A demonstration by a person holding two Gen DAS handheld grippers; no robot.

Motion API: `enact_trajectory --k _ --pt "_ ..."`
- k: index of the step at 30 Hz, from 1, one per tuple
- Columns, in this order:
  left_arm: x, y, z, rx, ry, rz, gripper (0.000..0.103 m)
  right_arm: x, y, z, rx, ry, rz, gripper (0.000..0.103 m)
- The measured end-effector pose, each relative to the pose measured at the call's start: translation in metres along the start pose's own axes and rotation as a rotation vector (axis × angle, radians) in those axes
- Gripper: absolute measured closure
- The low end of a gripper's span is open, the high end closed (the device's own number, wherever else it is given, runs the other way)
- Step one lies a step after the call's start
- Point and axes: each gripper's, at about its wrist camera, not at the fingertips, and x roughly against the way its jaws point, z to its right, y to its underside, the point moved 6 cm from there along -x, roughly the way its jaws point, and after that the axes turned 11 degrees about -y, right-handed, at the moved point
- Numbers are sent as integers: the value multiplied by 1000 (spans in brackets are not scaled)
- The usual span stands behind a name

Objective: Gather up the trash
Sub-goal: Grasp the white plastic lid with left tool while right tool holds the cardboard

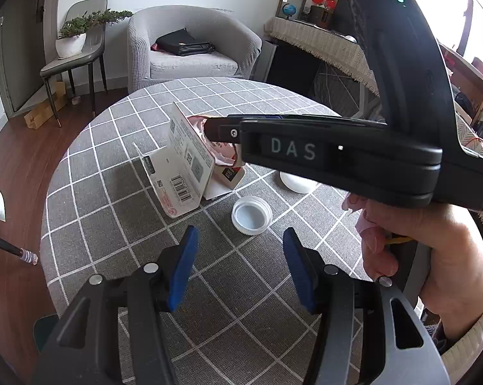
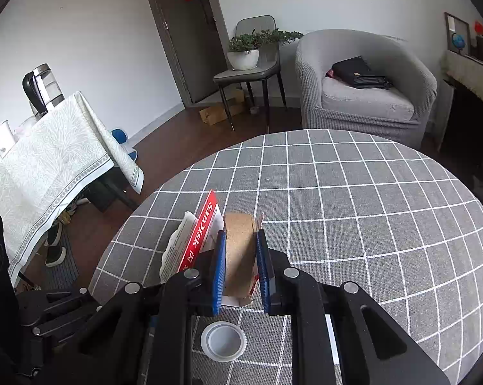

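Note:
My right gripper [image 2: 240, 266] is shut on a torn cardboard packet [image 2: 239, 253] with a red SanDisk card [image 2: 200, 234] and white paper beside it, held above the round checked table [image 2: 369, 211]. In the left wrist view the same packet [image 1: 185, 157] hangs from the right gripper's fingers [image 1: 222, 130], barcode side facing me, with pink wrapping [image 1: 222, 150] inside. A white plastic lid [image 1: 252, 215] lies on the table below; it also shows in the right wrist view [image 2: 222, 341]. My left gripper [image 1: 239, 266] is open and empty, just short of the lid.
A white round object [image 1: 297, 183] sits on the table [image 1: 119, 211] behind the lid, partly hidden by the right gripper. A grey armchair [image 2: 363, 89] with a black bag, a chair with a potted plant [image 2: 244, 54], and a cloth-covered side table [image 2: 49, 160] surround the table.

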Motion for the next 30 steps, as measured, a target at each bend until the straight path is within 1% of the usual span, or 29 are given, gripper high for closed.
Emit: enact_trajectory --k 3,9,13,16,25,27,29,30 --pt "-1 -2 2 7 -7 1 46 8 -1 4 -13 -7 19 85" --pt "-9 -5 13 1 -25 -4 48 17 3 9 -7 -4 25 85" --pt "-13 -7 22 -16 -30 -9 50 30 3 15 -23 -19 57 85" --pt "-18 -6 25 -24 -53 -18 53 38 2 18 -32 -37 77 85" --pt "-25 -11 31 -26 -115 -12 57 51 7 28 -48 -40 95 85" --pt "-26 -13 31 -22 -121 -7 62 51 7 29 -48 -38 93 85" --pt "-27 -14 31 -31 -142 1 70 52 8 31 -50 -39 93 85" --pt "-27 -13 32 -34 -147 4 70 52 9 30 -51 -38 91 85"
